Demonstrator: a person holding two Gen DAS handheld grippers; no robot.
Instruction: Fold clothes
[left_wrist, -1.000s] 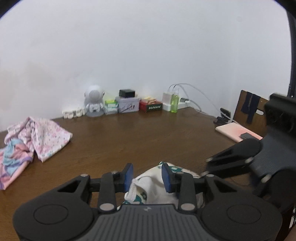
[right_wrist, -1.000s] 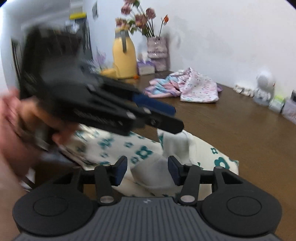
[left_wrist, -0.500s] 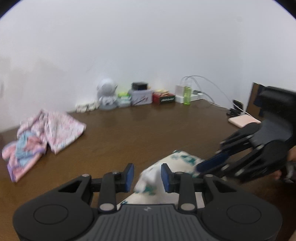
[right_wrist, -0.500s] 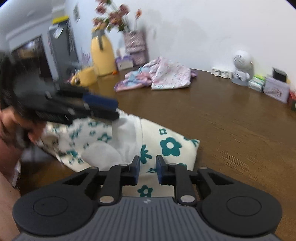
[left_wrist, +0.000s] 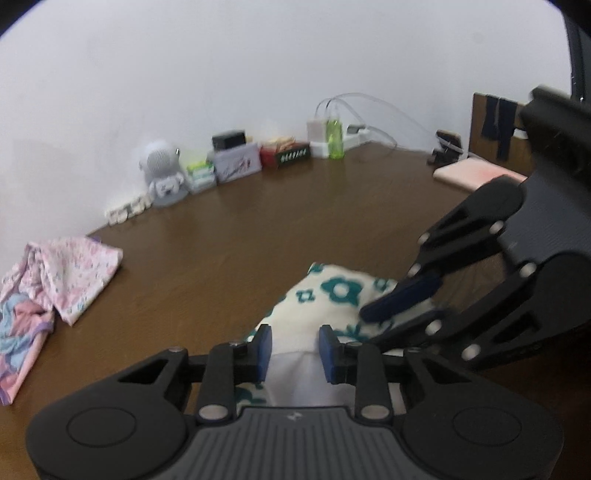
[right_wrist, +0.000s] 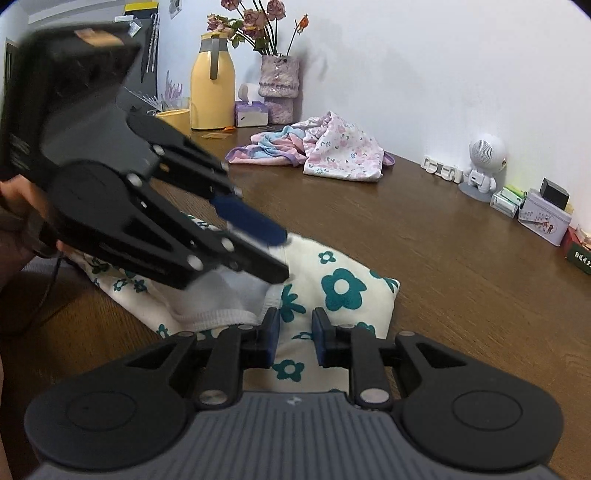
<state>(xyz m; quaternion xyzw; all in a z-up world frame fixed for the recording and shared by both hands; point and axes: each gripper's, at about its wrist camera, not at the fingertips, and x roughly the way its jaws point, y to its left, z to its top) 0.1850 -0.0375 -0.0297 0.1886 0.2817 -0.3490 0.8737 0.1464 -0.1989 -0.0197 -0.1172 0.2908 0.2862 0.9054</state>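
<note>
We see the cream garment with teal flower print (right_wrist: 340, 288) lying on the brown wooden table (right_wrist: 461, 258). Our left gripper (left_wrist: 295, 349) and right gripper (right_wrist: 295, 334) both hang over it, blue-padded jaws parted, clamping nothing we can make out.

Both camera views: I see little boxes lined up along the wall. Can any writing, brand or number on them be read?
No text can be read for certain.
Red box: white marks on its dark front, too blurred to read.
Dark green box: white characters, too small and cut off at the picture's edge.
Grey tin: red print, unreadable.
</note>
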